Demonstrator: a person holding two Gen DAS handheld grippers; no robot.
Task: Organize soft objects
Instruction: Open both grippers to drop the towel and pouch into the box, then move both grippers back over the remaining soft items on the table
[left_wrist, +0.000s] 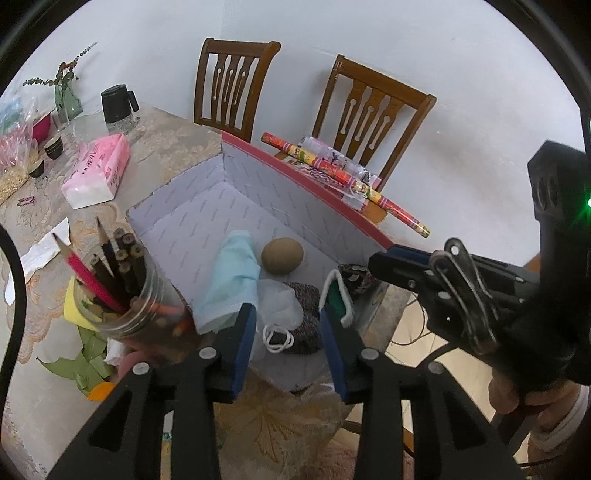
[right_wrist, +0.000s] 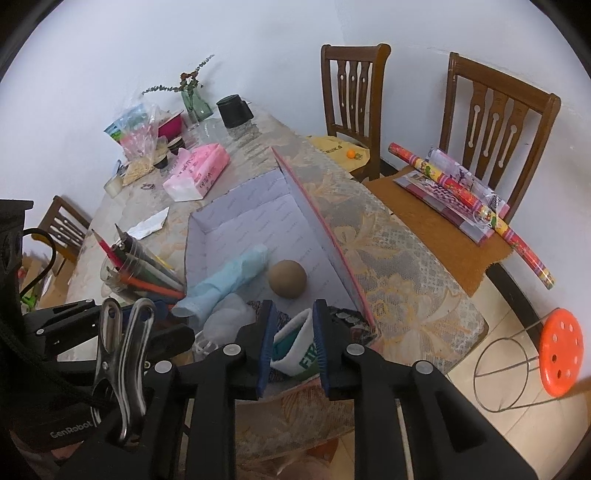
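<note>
Two grippers are hovering over the near end of an open box (right_wrist: 236, 218) lined in pale lilac paper, sitting on a lace-covered table (right_wrist: 399, 258). In the right wrist view, the right gripper (right_wrist: 293, 341) is pinching a white and green wristband (right_wrist: 295, 345) between its blue pads at lower centre of the frame, just above the box's near edge. In the left wrist view, the left gripper (left_wrist: 288, 349) is standing with its fingers spread and nothing between them, low in the frame over a white mesh pouf (left_wrist: 279, 308) and a dark patterned cloth (left_wrist: 308, 314). A light blue rolled cloth (left_wrist: 231, 282) and a tan ball (left_wrist: 282, 255) are lying mid-frame on the box floor, just beside each other. A jar of pencils (left_wrist: 125, 291) is standing at left of the box.
</note>
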